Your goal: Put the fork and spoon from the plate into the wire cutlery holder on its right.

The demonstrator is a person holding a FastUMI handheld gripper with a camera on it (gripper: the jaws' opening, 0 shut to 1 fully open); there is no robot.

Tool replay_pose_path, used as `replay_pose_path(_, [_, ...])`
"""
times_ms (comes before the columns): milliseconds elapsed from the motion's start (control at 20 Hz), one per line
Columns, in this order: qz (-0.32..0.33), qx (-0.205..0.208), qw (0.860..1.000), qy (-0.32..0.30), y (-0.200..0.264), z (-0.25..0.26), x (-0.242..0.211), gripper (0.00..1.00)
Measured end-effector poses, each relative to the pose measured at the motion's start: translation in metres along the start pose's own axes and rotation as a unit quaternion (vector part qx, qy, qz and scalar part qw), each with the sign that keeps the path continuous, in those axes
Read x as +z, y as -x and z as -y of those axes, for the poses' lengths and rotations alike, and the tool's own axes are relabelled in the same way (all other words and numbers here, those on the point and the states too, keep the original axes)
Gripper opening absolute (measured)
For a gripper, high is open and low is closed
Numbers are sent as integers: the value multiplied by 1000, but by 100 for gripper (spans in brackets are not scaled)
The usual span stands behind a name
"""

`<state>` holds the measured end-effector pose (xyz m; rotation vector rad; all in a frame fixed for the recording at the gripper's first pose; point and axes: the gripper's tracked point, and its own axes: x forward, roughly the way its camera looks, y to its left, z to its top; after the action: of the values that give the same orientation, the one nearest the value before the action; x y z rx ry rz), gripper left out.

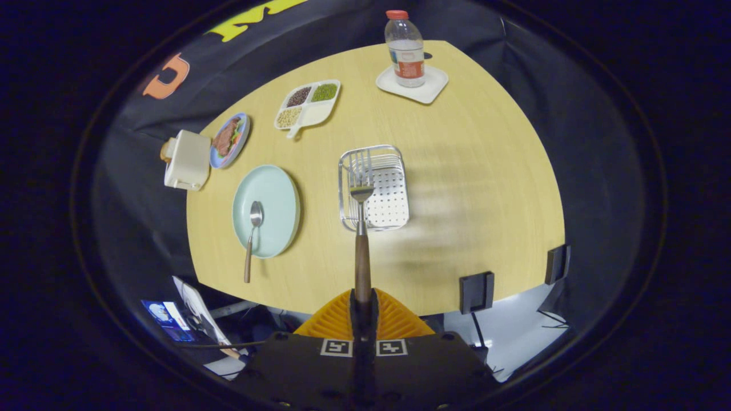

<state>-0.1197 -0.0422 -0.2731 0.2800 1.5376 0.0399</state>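
Observation:
My gripper (363, 301) is shut on the brown wooden handle of the fork (361, 228), high above the table. The fork points straight ahead, and its metal tines lie over the near-left part of the wire cutlery holder (394, 200). That holder is a rectangular chrome basket with a perforated floor. To its left sits the pale green plate (280, 194). The spoon (252, 237) lies on the plate with its bowl up and its wooden handle reaching past the plate's near rim.
The wooden table (457, 188) also carries a divided dish of beans (308, 103), a blue plate with food (229, 138), a cream box (187, 160) and a water bottle (405, 50) on a white coaster (434, 85). Two black clamps (477, 291) grip the near edge.

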Motion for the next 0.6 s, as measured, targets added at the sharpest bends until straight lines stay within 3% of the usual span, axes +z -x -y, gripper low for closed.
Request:
replay_pose_path(550, [-19,-22,999,-35,-7,8,4,1])
replay_pose_path(600, [-14,-25,999,-35,-8,8,4,6])
